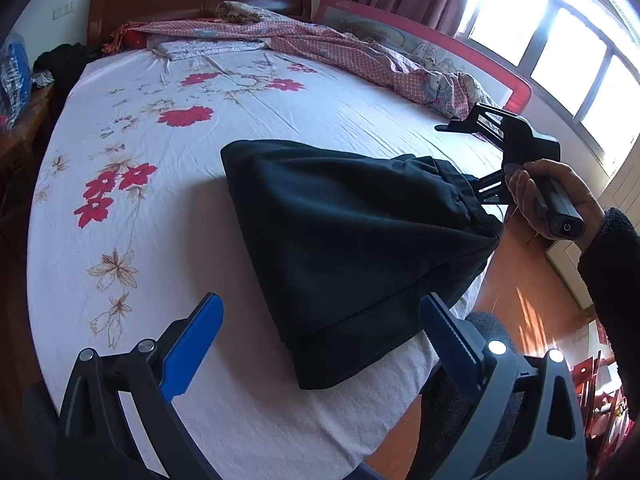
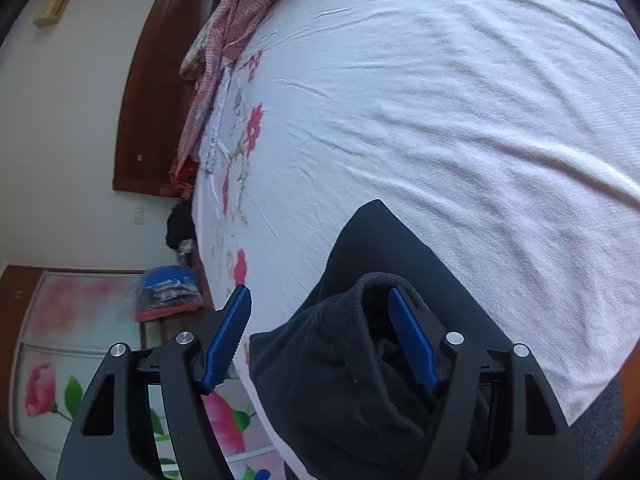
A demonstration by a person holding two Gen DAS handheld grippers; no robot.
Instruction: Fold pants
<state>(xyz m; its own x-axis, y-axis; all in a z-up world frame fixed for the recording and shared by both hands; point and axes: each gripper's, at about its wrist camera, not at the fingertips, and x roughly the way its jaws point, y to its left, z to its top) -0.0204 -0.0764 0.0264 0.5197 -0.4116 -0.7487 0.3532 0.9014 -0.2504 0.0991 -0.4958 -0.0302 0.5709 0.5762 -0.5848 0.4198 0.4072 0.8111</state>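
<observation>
Left wrist view shows the pants (image 1: 352, 240) as a compact dark bundle at the near edge of the bed (image 1: 280, 128), one end hanging over the side, so by my reading the main folds are made and only tidying or a last fold is left. The left tool (image 1: 320, 344) hovers just short of the bundle, its jaws wide apart and gripping nothing. The right tool (image 2: 320, 340) stands partly open with one finger tucked inside the waistband, the pads not pinching the cloth.

hand-held gripper (image 1: 320, 344): black frame, blue ribbed pads, silver screws | sleeve (image 1: 616, 264): dark, seemingly fleecy
</observation>
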